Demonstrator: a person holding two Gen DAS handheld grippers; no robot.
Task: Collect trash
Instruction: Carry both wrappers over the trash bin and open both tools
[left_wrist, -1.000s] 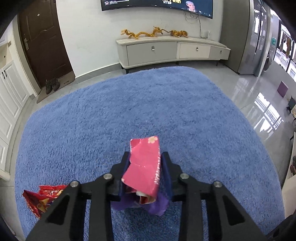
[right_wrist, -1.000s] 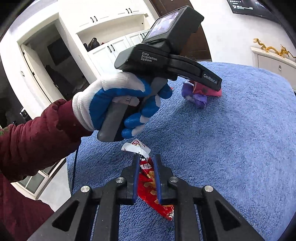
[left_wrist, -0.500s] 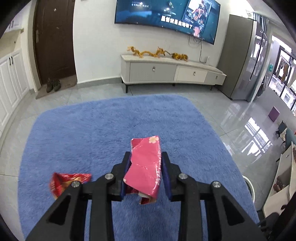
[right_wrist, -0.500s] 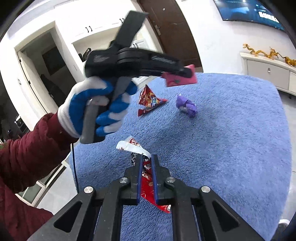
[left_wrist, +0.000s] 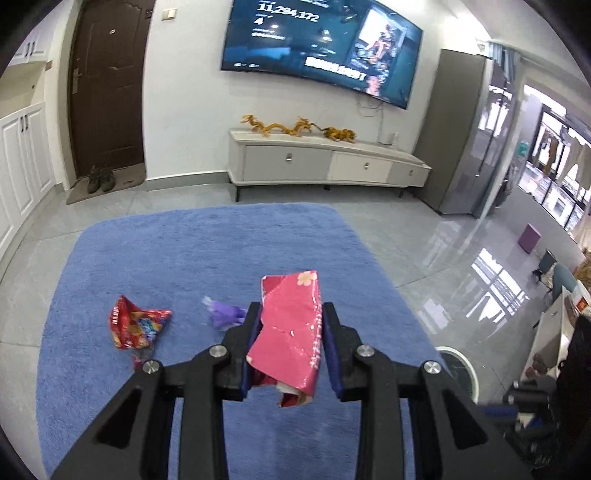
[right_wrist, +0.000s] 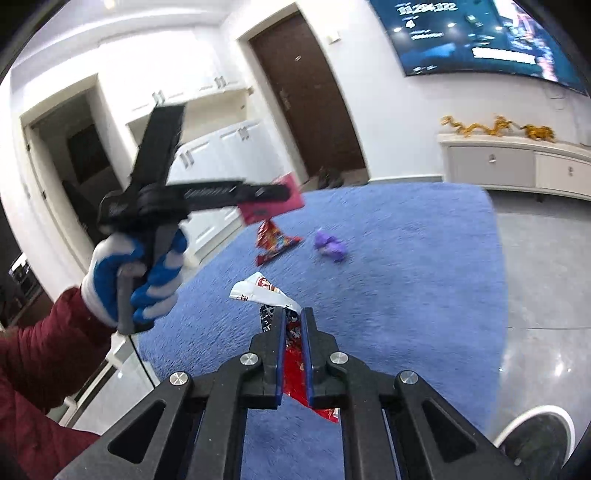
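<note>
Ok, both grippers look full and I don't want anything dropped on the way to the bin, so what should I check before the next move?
1. Left gripper shut on the pink carton: ok, pinched between both pads.
2. Right gripper shut on the red snack wrapper: ok, though its white torn end flaps loose.
3. Both loads lifted off the blue rug: ok.
4. Trash left on the rug: not ok, a red chip bag and a purple wrapper remain.
5. Bin position: cannot tell; only a white round rim shows at the rug's edge.
</note>
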